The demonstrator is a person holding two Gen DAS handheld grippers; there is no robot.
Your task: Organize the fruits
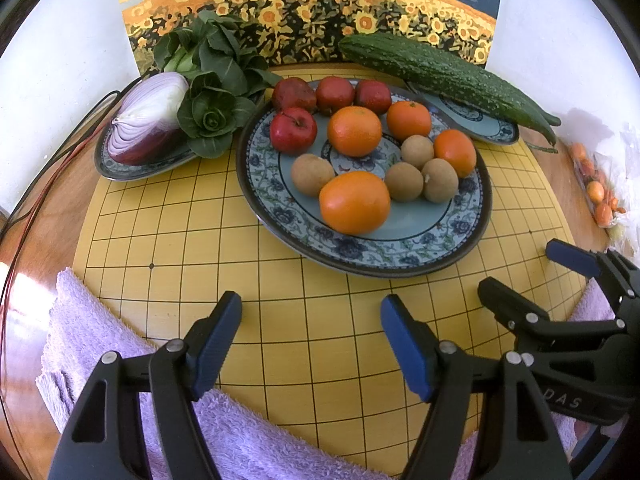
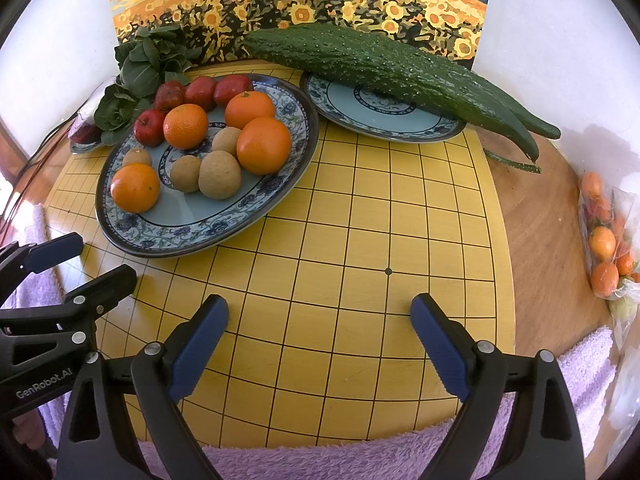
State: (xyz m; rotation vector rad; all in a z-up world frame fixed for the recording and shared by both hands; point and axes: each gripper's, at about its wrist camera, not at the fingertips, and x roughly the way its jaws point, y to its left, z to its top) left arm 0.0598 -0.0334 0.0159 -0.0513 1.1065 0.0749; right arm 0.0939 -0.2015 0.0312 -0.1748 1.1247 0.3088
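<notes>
My left gripper (image 1: 310,318) hangs over the yellow grid board (image 1: 280,340), jaws apart with nothing between them. My right gripper (image 2: 320,320) does the same a little to its side, spread wider and likewise empty. A lilac towel (image 1: 100,340) lies under the board's near edge, at six o'clock from both.

Ahead at twelve o'clock from my left gripper sits the big patterned plate (image 1: 360,256), and all the fruit is on it. Nearest me is one orange (image 1: 354,202); the brown round fruits (image 1: 404,181) lie just behind it, one at its ten o'clock and three at its two o'clock. Three more oranges sit beyond those. The red apples (image 1: 293,130) line the far rim, one slightly nearer at the left.

At ten o'clock of the big plate a smaller plate (image 1: 120,170) carries a halved red onion (image 1: 148,118) and leafy greens (image 1: 212,92). At two o'clock another small plate (image 2: 384,114) bears a long bumpy cucumber (image 2: 380,64) lying across its far edge. Off the board at three o'clock, a clear bag of small orange fruits (image 2: 604,240) rests on the wooden table (image 2: 540,220). A sunflower painting (image 1: 308,8) stands at the back.
</notes>
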